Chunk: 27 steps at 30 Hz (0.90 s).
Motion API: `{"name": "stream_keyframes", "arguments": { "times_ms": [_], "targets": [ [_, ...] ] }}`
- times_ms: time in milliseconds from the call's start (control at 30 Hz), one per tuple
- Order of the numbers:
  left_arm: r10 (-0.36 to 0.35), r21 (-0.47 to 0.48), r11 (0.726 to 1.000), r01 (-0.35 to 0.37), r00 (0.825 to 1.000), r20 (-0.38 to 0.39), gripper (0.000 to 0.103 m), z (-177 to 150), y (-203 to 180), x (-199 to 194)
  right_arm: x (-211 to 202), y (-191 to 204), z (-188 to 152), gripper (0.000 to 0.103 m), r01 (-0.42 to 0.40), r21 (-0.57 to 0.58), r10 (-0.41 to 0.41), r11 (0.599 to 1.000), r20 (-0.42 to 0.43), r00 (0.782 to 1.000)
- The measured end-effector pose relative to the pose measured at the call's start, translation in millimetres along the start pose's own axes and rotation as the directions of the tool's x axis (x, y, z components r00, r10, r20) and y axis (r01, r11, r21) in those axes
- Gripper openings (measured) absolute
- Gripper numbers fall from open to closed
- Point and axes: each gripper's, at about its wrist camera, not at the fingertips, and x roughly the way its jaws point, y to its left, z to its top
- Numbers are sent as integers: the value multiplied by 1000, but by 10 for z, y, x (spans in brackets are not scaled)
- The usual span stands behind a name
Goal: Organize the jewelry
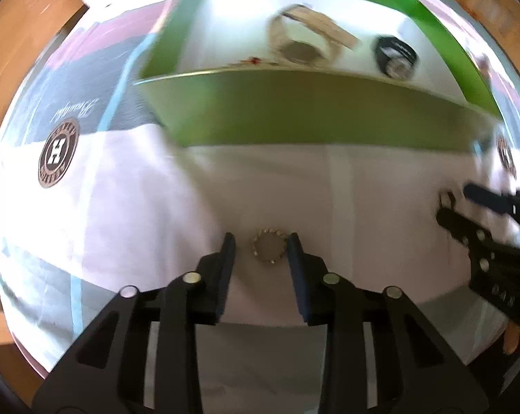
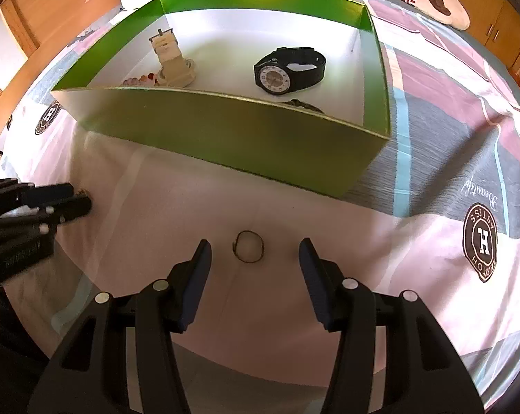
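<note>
Straddling gold ring (image 1: 268, 249), our left tool (image 1: 262, 246) open, pads just beside; right tool (image 2: 255, 246) open around thin ring (image 2: 248, 245) on bed

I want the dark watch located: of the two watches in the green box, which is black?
The black watch, lying right of the beige watch, shows a white dial.

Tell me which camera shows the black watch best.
The right wrist view: the black watch lies sharp in the green box, its dial readable. The left wrist view shows it small and blurred, near the far wall.
</note>
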Motion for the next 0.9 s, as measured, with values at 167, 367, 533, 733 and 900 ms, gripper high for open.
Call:
{"name": "stream_keyframes", "arguments": {
  "times_ms": [167,367,533,733,900],
  "targets": [
    [-57,-53,997,58,998,9,50,28,109,-43,-73,8,16,53,0,-6,1,1000,31,1000],
    [-80,-57,995,79,997,-22,58,33,154,-7,-31,186,-24,53,39,-99,-36,994,24,999],
    [-72,-44,997,70,997,-40,60,43,107,40,34,300,-62,53,56,-151,-54,987,21,998],
    [-72,-38,997,70,997,-42,61,43,104,42,60,307,-74,53,50,-136,-49,989,6,999],
    [-64,-24,998,63,997,-42,61,33,75,51,56,316,-92,53,37,-118,-37,992,0,999]
  ]
}}
